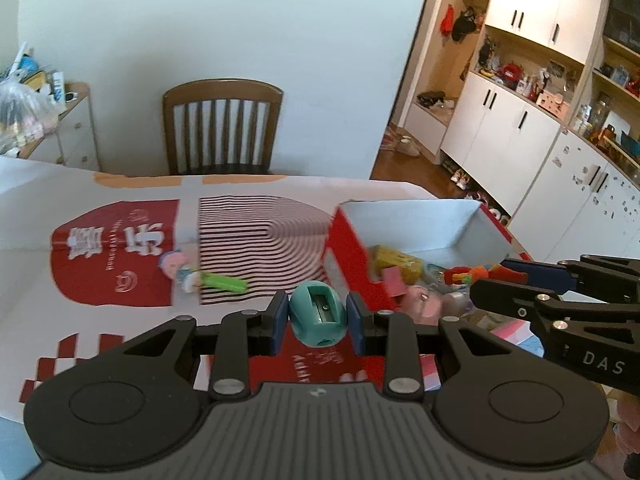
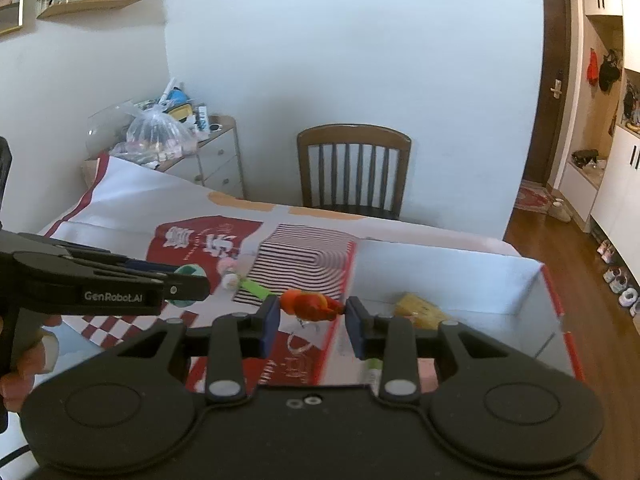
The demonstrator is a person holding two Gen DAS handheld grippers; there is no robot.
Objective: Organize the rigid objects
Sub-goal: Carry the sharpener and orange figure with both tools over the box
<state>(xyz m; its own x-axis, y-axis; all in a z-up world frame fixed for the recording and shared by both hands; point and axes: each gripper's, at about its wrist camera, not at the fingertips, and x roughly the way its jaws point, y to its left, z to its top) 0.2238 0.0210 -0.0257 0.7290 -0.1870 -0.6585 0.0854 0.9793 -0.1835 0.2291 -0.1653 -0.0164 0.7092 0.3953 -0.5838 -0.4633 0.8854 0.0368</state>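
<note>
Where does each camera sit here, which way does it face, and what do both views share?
Left wrist: rides the left tongs, which grip a teal sharpener; faces the table and red box; right tongs show at right.
Right wrist: rides the right tongs, gripping a red-orange toy; left tongs and a hand show at left.
Shared: chair, patterned cloth, box, green-handled toy.

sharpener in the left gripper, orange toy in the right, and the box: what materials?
Sharpener: likely hard moulded plastic, matte teal, smooth rounded shell with a metal-looking blade in the slot.
Orange toy: probably plastic or rubber, slightly glossy; too blurred to settle.
Box: looks like cardboard, thin flat walls with folded edges, printed red outside, plain white inside.
</note>
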